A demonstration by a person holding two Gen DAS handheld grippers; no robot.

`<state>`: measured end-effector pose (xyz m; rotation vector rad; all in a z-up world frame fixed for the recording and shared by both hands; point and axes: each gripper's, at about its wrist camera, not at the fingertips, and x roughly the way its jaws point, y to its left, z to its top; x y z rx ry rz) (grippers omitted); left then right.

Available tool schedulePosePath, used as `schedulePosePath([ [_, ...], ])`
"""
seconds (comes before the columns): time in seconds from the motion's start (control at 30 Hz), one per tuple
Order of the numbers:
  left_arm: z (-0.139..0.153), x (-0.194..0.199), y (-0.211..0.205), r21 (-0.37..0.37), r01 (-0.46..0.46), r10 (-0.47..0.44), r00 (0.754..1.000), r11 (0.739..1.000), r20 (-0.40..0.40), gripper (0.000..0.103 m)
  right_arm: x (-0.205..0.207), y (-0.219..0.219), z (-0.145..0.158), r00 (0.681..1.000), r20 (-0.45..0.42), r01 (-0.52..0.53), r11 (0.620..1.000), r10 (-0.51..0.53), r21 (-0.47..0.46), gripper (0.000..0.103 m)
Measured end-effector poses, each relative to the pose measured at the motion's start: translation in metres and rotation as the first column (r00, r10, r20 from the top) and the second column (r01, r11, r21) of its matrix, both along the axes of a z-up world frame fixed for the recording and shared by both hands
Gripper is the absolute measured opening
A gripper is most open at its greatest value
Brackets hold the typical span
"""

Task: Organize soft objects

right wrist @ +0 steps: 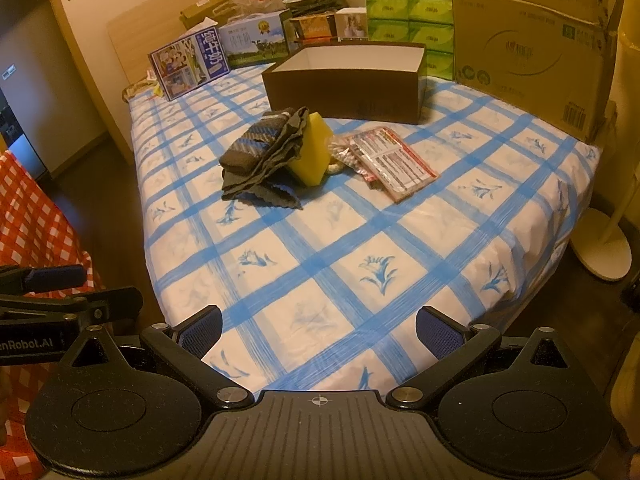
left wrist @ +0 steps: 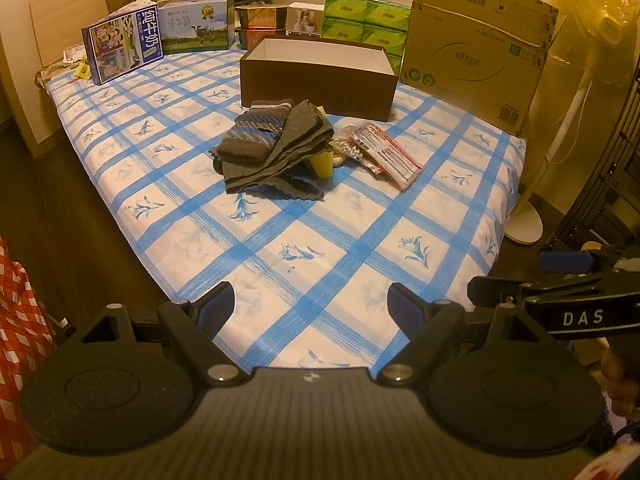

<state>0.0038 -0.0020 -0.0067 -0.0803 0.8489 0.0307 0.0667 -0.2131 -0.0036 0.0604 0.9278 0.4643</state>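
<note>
A pile of soft things lies mid-bed: a grey cloth point(left wrist: 276, 160) point(right wrist: 260, 168), a striped grey-blue towel point(left wrist: 256, 128) point(right wrist: 256, 140) and a yellow sponge point(left wrist: 322, 162) point(right wrist: 310, 148). Beside them lie a bag of cotton swabs point(left wrist: 348, 146) point(right wrist: 344, 152) and a red-printed packet point(left wrist: 390, 152) point(right wrist: 396, 164). An open brown box point(left wrist: 320, 76) point(right wrist: 344, 80) stands behind the pile. My left gripper point(left wrist: 310, 306) and right gripper point(right wrist: 318, 330) are open and empty, held over the bed's near end, far from the pile.
The bed point(left wrist: 320, 240) has a blue checked cover. Milk cartons point(left wrist: 124, 48), green tissue packs point(left wrist: 366, 20) and a large cardboard box point(left wrist: 480, 48) line the far side. A fan stand point(left wrist: 528, 224) is at the right, red checked cloth point(right wrist: 32, 216) at the left.
</note>
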Motion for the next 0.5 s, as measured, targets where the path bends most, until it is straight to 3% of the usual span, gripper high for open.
schedulePosePath([
  [0.5,-0.016,0.042,0.016,0.025,-0.055,0.055,0.998,0.998,0.011,0.082,0.020,0.001,-0.013,1.000,0.026,0.008,1.000,-0.008,0.029,0.102],
])
